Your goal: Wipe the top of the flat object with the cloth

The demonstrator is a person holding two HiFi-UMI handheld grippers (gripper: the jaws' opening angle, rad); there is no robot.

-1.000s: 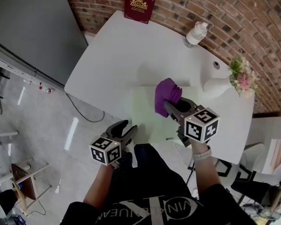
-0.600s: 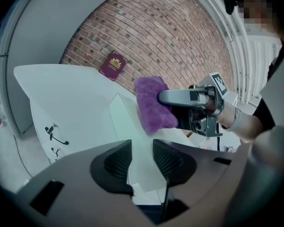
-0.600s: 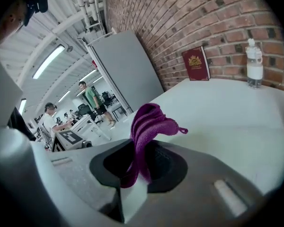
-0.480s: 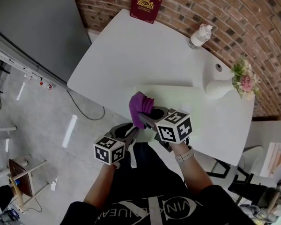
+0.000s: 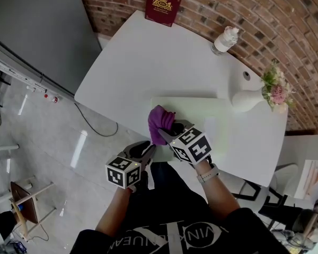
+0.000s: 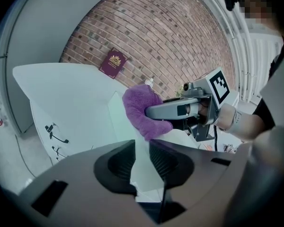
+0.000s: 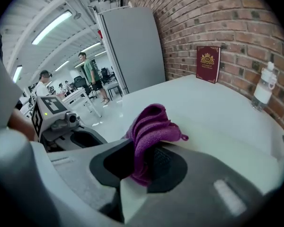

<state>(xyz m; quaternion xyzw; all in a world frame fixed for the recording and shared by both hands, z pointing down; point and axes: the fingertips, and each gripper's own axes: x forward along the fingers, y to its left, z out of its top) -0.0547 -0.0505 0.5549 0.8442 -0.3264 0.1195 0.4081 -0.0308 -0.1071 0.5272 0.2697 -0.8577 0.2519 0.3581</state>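
**A:** What has changed in the last second?

**B:** The right claw, clamped on the purple cloth, has drawn back across the pale green board. It started near the board's far middle and is now at the near left corner. The cloth sits bunched on that corner, right at the edge of the white bench.

**A:** And the other claw?

**B:** The left claw sits at that same near corner. Its jaws have just been closing and now leave only a slim gap, with the board's corner showing in it. They probably don't bite yet, though the view between the pads is too tight to be sure.

**A:** What does that mean for the wipe?

**B:** One stroke seems to have reached the near edge. The board's right part looks bare of cloth, so more passes are likely due. If the left claw does take hold, it should keep the board from sliding.

**A:** Anything in the way?

**B:** The white vase with flowers stands just beside the board's far right corner, so a wide stroke there could knock it. The water bottle and the maroon book stand well apart by the brick wall. The two claws are also close together, and the cloth could brush the left one.
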